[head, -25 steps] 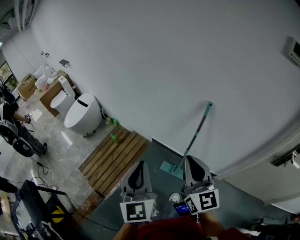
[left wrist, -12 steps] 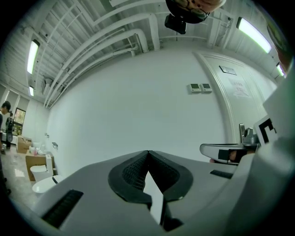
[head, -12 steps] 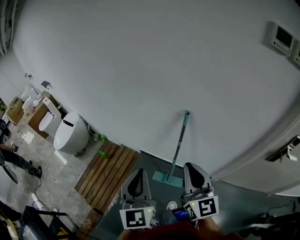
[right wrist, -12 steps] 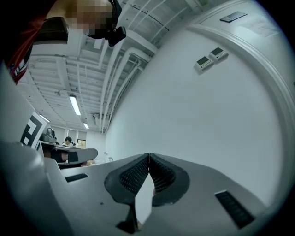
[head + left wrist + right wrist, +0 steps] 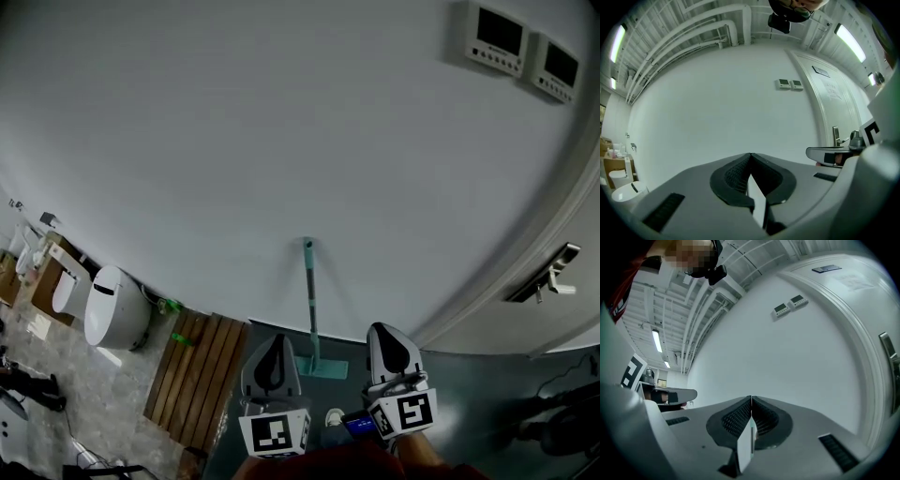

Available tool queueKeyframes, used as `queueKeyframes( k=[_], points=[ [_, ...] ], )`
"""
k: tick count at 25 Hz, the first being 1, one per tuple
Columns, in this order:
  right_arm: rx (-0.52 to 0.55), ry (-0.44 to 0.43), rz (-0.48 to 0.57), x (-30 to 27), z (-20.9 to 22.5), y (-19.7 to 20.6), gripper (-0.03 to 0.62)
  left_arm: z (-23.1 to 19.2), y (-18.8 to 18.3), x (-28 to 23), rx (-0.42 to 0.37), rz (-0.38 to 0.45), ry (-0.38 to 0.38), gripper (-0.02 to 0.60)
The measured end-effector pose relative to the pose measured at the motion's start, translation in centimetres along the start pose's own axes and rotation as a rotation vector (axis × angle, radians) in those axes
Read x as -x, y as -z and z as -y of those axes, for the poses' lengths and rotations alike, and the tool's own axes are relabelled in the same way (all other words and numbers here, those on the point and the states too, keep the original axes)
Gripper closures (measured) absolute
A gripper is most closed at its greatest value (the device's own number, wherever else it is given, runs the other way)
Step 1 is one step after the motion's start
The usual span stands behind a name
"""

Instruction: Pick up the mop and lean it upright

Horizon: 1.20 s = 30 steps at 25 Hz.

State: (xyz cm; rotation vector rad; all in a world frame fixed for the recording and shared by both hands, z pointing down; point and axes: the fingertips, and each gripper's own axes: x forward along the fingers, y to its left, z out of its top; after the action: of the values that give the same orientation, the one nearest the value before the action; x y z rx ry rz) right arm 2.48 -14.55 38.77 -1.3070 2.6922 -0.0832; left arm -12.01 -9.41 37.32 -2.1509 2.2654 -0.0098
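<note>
The grey left gripper and grey right gripper, jaws pressed together on nothing, point level at the plain white wall. Ahead and between them, the teal long-handled flat mop stands with its handle upright against that wall, seemingly nearer the left gripper.
</note>
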Motion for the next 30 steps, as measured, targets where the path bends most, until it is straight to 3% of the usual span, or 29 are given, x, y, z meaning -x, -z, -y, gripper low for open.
queueKeyframes(
  k=[10, 24, 30],
  points=[
    [0.003, 0.03, 0.008, -3.1, 4.5, -0.3, 0.576, 1.8, -1.3, -5.6, -0.006, 0.027, 0.03, 0.568],
    [0.016, 0.129, 0.019, -6.1, 3.2, -0.4, 0.576, -1.0, -0.8, -9.3, 0.015, 0.014, 0.136, 0.568],
    [0.022, 0.114, 0.019, -7.0, 2.2, -0.1, 0.576, -1.9, -1.1, -9.3, 0.008, 0.035, 0.137, 0.568]
  ],
)
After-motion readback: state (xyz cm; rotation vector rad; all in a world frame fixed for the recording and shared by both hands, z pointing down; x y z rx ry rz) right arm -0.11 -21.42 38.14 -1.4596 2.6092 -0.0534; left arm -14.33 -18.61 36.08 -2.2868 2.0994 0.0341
